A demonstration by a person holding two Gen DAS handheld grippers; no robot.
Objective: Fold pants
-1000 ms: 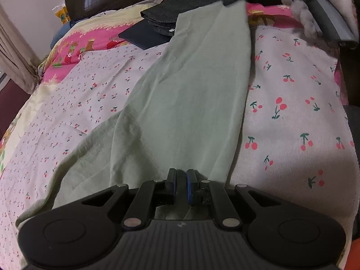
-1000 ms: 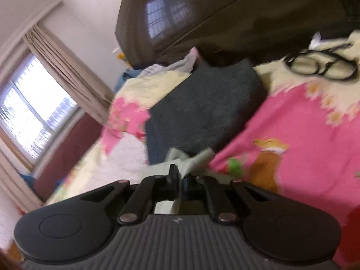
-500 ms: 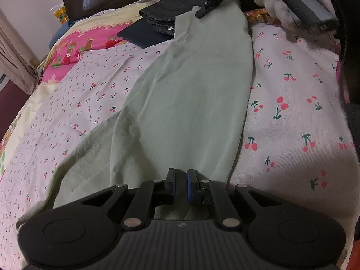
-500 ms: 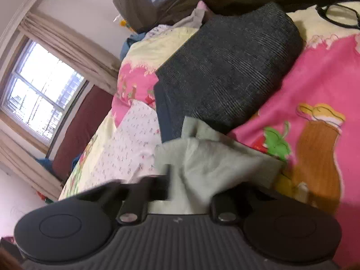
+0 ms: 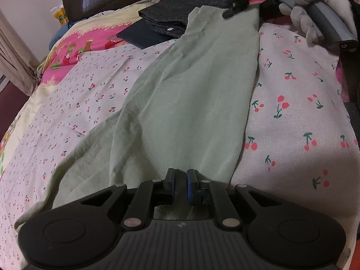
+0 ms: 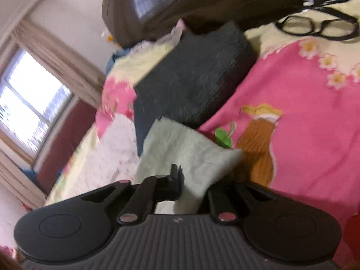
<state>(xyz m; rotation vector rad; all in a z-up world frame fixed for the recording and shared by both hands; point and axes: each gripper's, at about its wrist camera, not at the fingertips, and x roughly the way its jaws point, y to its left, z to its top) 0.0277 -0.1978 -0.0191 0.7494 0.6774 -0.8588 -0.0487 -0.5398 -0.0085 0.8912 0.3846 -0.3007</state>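
Green pants (image 5: 191, 85) lie stretched along the bed (image 5: 292, 117). Left gripper (image 5: 180, 185) pinches the 6 o'clock end; right gripper (image 6: 191, 180) at 12 is opening over the hem (letting go, I'd guess). Next: regrip and fold lengthwise.

One pair of green pants (image 5: 193, 85). One pair of black-rimmed glasses (image 6: 319, 25). One folded dark grey garment (image 6: 193, 76). Two grippers: left gripper (image 5: 180, 183), right gripper (image 6: 191, 184).

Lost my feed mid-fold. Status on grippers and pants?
Left gripper shut on near end of green pants. Right gripper opening at far end, cloth between jaws. Folded dark clothes beside far end.
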